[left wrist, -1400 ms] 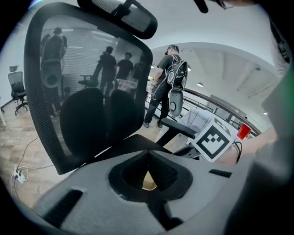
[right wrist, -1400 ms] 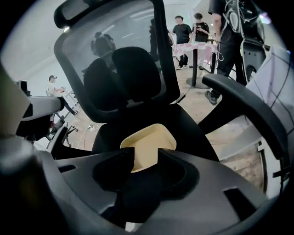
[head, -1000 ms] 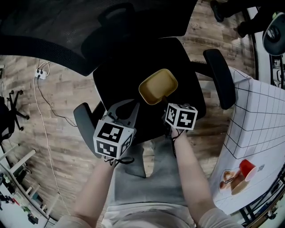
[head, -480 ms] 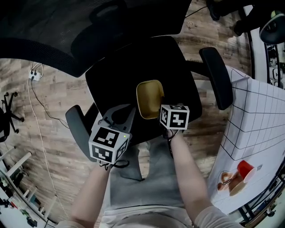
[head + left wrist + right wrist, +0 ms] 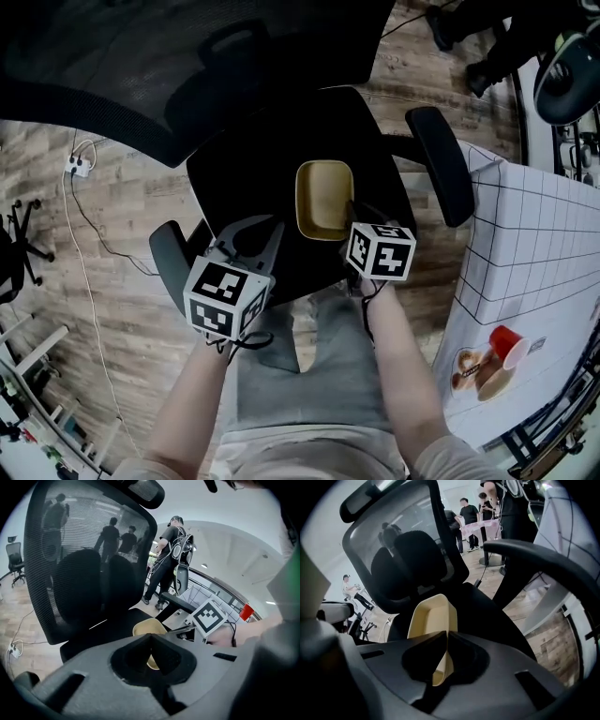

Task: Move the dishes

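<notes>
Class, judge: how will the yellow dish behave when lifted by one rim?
The yellow dish is likely stiff: its wall holds shape where the just-closed right claw pinches it. Gripped at one end only, it may tilt or swing.

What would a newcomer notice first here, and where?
A pale yellow rectangular dish stands out against the black office chair seat, gripped at its rim by the right gripper, whose jaws have just closed. The left gripper, shut and empty, is at the seat's front edge.
</notes>
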Action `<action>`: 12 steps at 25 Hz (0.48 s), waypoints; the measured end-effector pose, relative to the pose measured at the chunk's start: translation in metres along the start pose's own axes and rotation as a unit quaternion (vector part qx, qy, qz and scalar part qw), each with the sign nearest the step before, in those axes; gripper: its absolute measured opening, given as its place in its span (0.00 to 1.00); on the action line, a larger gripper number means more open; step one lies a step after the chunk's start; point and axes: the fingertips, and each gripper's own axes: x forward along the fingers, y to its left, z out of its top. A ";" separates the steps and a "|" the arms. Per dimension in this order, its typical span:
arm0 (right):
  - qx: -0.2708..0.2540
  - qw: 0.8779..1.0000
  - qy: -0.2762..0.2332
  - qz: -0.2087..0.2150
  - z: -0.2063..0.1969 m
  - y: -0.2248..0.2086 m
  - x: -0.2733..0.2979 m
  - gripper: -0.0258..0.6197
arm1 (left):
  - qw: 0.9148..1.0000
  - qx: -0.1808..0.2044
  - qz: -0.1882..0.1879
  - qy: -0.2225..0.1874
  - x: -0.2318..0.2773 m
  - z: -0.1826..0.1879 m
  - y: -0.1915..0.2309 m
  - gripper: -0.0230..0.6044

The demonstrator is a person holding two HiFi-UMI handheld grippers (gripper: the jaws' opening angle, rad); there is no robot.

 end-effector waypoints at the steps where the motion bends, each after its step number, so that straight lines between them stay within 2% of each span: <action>1: 0.001 1.000 -0.007 0.002 0.007 0.002 -0.009 0.09 | 1.000 0.001 0.000 -0.003 -0.004 0.006 -0.001 0.06; 7: 0.000 0.999 -0.048 0.017 0.049 0.015 -0.073 0.09 | 0.999 0.021 -0.001 -0.028 -0.032 0.051 -0.022 0.06; 12: -0.002 0.995 -0.098 0.027 0.092 0.027 -0.138 0.09 | 0.998 0.020 -0.006 -0.059 -0.064 0.094 -0.044 0.06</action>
